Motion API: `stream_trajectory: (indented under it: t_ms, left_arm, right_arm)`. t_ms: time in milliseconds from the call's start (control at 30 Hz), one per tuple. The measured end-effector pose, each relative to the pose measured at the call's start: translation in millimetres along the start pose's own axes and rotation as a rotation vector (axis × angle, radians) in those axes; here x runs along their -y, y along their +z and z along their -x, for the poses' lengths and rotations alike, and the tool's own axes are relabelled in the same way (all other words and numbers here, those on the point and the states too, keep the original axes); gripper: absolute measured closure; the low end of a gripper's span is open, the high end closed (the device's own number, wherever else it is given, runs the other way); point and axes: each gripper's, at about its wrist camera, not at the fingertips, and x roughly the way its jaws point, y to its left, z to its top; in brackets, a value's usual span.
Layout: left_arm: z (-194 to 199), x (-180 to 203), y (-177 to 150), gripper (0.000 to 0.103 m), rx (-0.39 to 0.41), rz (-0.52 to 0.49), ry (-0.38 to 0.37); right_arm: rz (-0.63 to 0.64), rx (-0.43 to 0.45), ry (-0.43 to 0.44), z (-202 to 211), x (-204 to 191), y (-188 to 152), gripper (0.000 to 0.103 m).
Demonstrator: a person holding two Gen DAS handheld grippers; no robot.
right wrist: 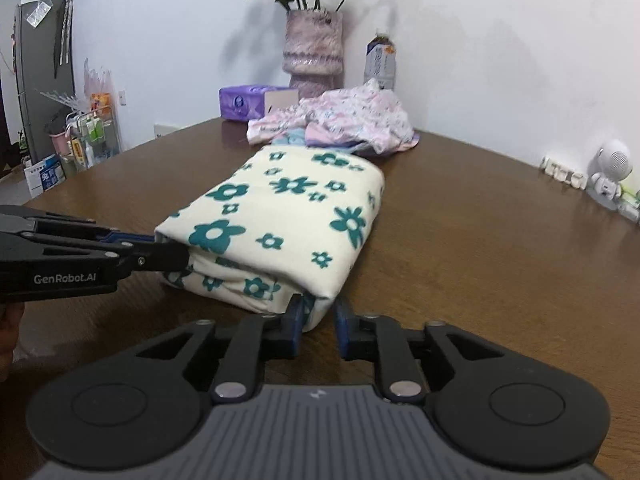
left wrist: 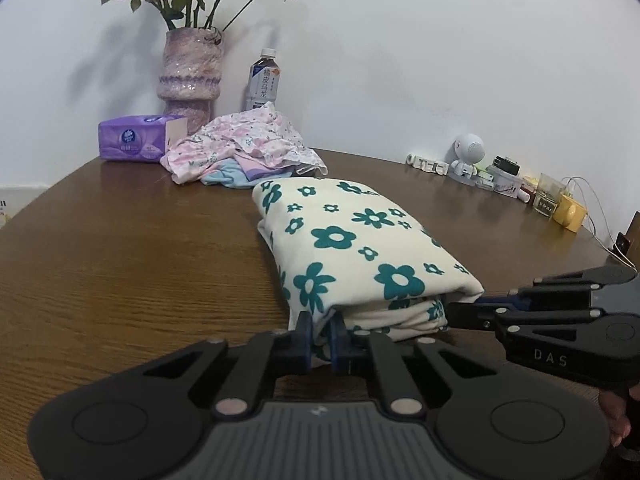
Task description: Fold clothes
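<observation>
Two grippers clamp the folded floral garment (left wrist: 360, 248) on the wooden table (left wrist: 140, 260): left gripper (left wrist: 322, 336) pinches its near-left corner, right gripper (right wrist: 316, 316) its near-right corner. Unfolded pink clothes (left wrist: 244, 144) lie behind.

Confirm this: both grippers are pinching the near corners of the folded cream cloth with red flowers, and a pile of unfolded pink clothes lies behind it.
One detail is off: the flowers on the folded cream cloth are teal, not red, as both wrist views show. The left gripper and right gripper do pinch its near corners, and the pink clothes lie behind.

Right gripper (right wrist: 318, 320) fingers pinch folded floral garment (right wrist: 280, 216) corner (left gripper (right wrist: 172, 256) alongside).
</observation>
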Motion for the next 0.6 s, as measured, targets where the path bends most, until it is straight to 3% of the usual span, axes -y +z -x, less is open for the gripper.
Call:
stream_trajectory:
  t_ms: [167, 267, 367, 433, 533, 600]
  left_arm:
    - [3.6, -0.6, 2.1, 0.086, 0.010, 0.009, 0.002]
    - [4.5, 2.9, 2.7, 0.086, 0.019, -0.018, 0.006]
    - [0.9, 3.5, 1.5, 0.096, 0.008, -0.032, 0.012]
    - [-0.9, 3.0, 0.9, 0.097, 0.002, -0.032, 0.011]
    - [-0.9, 3.0, 1.0, 0.096, 0.004, -0.033, 0.009]
    - [1.3, 3.0, 2.8, 0.089, 0.002, -0.025, 0.015]
  right_arm:
    - [0.023, 0.013, -0.011, 5.5, -4.3, -0.9, 0.096]
    - [0.007, 0.017, -0.019, 5.8, -1.9, 0.6, 0.094]
    - [0.002, 0.008, -0.024, 2.1, -1.9, 0.9, 0.094]
    - [0.011, 0.006, -0.021, 1.1, -3.8, 0.4, 0.100]
    - [0.019, 0.002, -0.019, -0.2, -4.6, -0.4, 0.101]
    - [0.010, 0.003, -0.017, 1.1, -3.7, -0.4, 0.100]
